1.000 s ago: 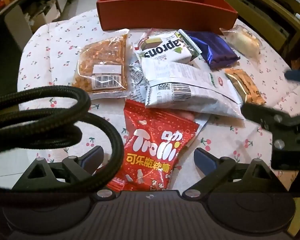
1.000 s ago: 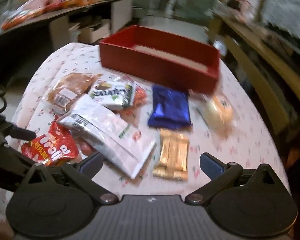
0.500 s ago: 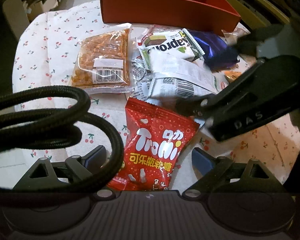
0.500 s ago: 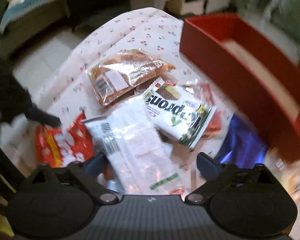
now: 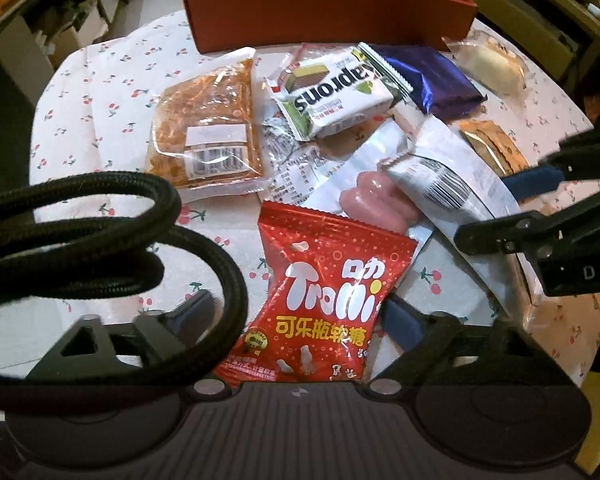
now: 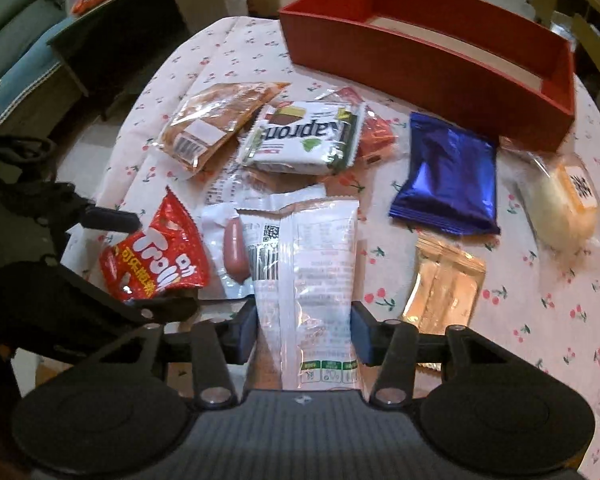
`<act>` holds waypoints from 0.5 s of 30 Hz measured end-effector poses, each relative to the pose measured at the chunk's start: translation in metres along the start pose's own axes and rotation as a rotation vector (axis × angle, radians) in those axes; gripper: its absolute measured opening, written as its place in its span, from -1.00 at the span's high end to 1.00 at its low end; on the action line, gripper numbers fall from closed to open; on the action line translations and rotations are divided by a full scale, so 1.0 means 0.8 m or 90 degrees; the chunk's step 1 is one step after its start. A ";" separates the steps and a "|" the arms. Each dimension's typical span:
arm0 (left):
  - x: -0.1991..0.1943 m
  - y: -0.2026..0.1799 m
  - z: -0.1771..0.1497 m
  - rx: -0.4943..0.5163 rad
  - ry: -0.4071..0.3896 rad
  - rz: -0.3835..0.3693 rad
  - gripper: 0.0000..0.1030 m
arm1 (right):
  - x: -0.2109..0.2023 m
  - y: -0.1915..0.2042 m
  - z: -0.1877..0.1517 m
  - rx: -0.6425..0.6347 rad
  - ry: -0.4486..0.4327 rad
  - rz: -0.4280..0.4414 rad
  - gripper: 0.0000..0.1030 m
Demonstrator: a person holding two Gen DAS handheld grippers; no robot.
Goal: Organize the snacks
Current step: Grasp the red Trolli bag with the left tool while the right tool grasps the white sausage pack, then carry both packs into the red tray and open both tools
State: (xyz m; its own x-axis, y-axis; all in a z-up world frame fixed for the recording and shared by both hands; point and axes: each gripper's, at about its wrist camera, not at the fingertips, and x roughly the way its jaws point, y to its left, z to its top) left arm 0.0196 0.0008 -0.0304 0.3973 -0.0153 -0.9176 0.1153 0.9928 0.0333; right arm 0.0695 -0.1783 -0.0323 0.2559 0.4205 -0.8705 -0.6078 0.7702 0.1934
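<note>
My right tongs (image 6: 305, 334) had just been closing, and both pads pressed the near end of the white packet (image 6: 314, 264), gripping it. My left tongs (image 5: 298, 314) had been narrowing too but stood wide, the red Trolli bag (image 5: 326, 292) lying between them untouched. The red box (image 6: 428, 52) sat at the far edge of the cherry tablecloth (image 6: 540, 320), with the purple packet (image 6: 448, 176) and wafer pack (image 6: 304, 138) nearer.

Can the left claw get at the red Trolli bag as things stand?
Probably yes: the Trolli bag lies uncovered between the left claw's open fingers. The right claw, gripping the white packet, sits off to the side.
</note>
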 end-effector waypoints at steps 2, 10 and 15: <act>-0.006 0.000 -0.001 -0.002 -0.002 -0.001 -0.40 | -0.005 0.001 -0.001 0.006 -0.013 0.003 0.01; -0.014 0.000 -0.003 -0.017 -0.004 -0.015 -0.12 | -0.019 0.000 -0.010 0.027 -0.035 -0.004 0.07; -0.020 -0.001 -0.002 -0.023 -0.011 -0.021 -0.08 | -0.010 -0.004 -0.010 0.034 -0.027 -0.013 0.12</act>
State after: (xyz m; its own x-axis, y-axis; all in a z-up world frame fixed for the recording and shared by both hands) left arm 0.0122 0.0007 -0.0164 0.4096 -0.0506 -0.9109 0.0955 0.9953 -0.0123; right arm 0.0634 -0.1883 -0.0293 0.3005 0.4240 -0.8544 -0.5610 0.8030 0.2012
